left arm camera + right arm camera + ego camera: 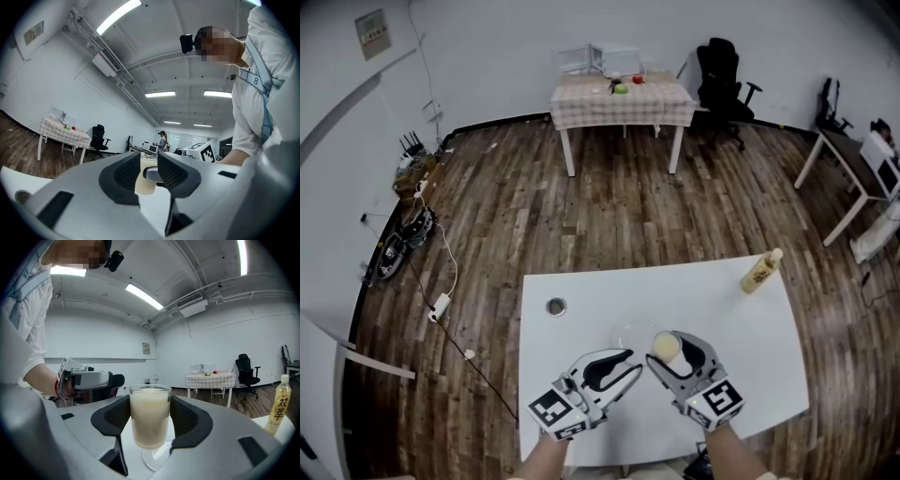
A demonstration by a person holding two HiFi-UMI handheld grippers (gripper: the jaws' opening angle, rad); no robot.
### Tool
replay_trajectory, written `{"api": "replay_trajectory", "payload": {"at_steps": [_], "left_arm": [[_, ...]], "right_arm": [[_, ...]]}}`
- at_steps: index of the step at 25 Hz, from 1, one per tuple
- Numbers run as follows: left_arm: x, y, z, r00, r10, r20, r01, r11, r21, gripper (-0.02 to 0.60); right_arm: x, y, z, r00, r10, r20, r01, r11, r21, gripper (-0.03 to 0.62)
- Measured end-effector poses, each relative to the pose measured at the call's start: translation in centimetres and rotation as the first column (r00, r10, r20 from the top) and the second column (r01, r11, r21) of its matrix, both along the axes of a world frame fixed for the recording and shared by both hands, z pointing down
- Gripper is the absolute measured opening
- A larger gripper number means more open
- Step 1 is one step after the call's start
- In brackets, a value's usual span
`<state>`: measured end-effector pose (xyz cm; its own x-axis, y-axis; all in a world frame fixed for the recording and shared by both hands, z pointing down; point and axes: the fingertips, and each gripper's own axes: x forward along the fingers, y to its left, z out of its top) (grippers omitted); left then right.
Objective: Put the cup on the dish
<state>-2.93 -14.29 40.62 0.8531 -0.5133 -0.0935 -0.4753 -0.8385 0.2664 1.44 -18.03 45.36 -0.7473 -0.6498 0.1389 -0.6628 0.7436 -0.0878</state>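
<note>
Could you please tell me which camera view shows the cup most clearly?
The right gripper view: the cup sits in the centre, side-on, visible from rim to base. The head view shows only its top; the left gripper view shows only a sliver.

we read a figure 8 on the strap (255,80) across the person's shirt; red characters on the bottle (279,401) label, too small for us to read

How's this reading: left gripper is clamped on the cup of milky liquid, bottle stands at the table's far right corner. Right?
Wrong gripper. The right gripper is clamped on the cup of milky liquid; the right gripper view shows its jaws on the cup's sides. The left gripper is open and empty. The bottle does stand at the table's far right corner.
</note>
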Motion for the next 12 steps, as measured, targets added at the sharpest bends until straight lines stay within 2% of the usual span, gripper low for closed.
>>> {"api": "replay_trajectory", "payload": {"at_steps": [4,12], "left_arm": [[-0.5,-1.2,1.0,1.0,-0.011,-0.016,0.011,1.0,0.0,0.104],[-0.3,-2.7,2.8,0.999,0.007,-0.035,-0.006,0.999,0.039,0.104]], "right_arm": [[0.0,-1.0,1.7,0.999,0.033,0.025,-0.033,0.999,-0.023,0.273],[0.0,-3.1,5.3,0.995,0.09,0.053,-0.09,0.996,0.005,0.273]]}}
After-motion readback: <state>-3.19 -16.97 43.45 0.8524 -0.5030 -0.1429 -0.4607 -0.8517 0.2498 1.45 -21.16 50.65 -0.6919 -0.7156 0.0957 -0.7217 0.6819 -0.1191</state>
